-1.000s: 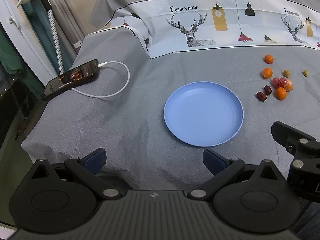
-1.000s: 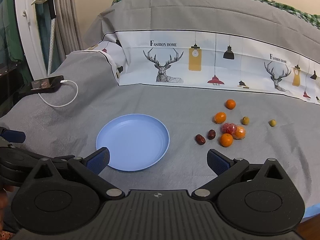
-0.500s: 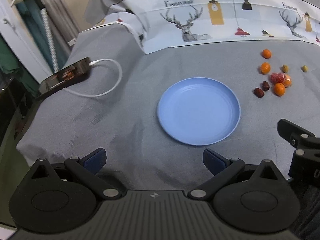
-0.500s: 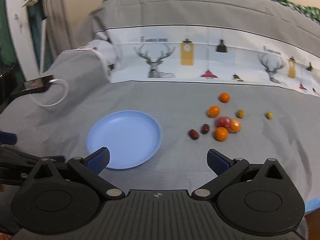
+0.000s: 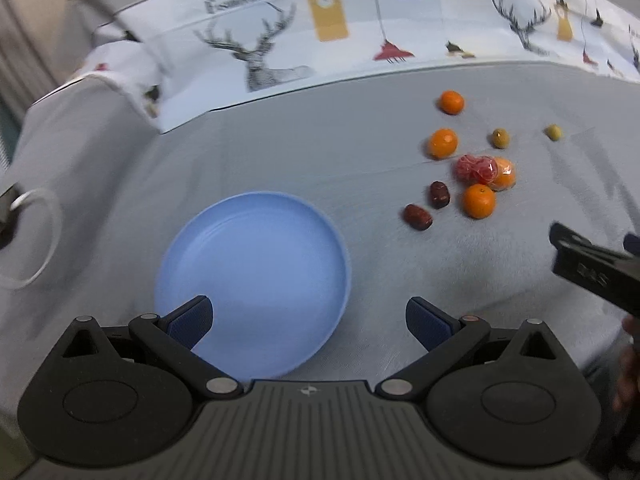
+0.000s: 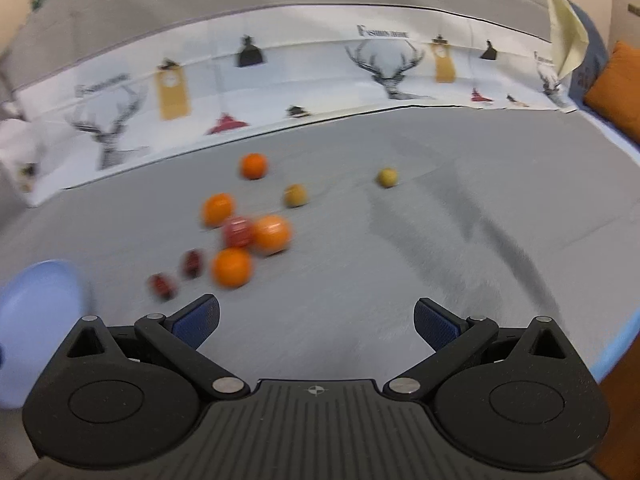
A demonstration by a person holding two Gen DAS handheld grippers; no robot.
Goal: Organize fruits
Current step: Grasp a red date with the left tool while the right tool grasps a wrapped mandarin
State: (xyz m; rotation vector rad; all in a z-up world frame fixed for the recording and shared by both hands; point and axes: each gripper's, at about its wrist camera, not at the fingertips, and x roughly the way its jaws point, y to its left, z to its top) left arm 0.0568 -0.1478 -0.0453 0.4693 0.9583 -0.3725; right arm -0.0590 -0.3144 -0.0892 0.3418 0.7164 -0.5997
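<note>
1. I held a claw in each hand above a bed spread with a grey sheet (image 5: 304, 152); both cameras looked forward and down along the fingers.
2. My left claw (image 5: 308, 320) was spread wide and held nothing. It hovered over the near edge of a round blue plate (image 5: 256, 264), its left fingertip above the plate's inside and its right fingertip above bare sheet.
3. My right claw (image 6: 316, 320) was also spread wide and empty, poised over bare grey sheet just short of the fruit. In the left view it entered from the right edge, with part of my hand (image 5: 630, 360) below it.
4. The fruit lay loose on the sheet to the right of the plate, none of it on the plate.
5. Nearest the plate were two dark red dates (image 5: 418, 217). Beside them sat an orange mandarin (image 5: 479, 201), touching or almost touching a red netted fruit (image 5: 476, 169) and a wrapped orange one (image 5: 505, 173).
6. Farther back were two more mandarins (image 5: 442, 143), then two small yellow-green fruits (image 5: 500, 138), one well off to the right.
7. A white band printed with deer (image 5: 264, 60) and lamps crossed the far side.
8. The right view was blurred.
</note>
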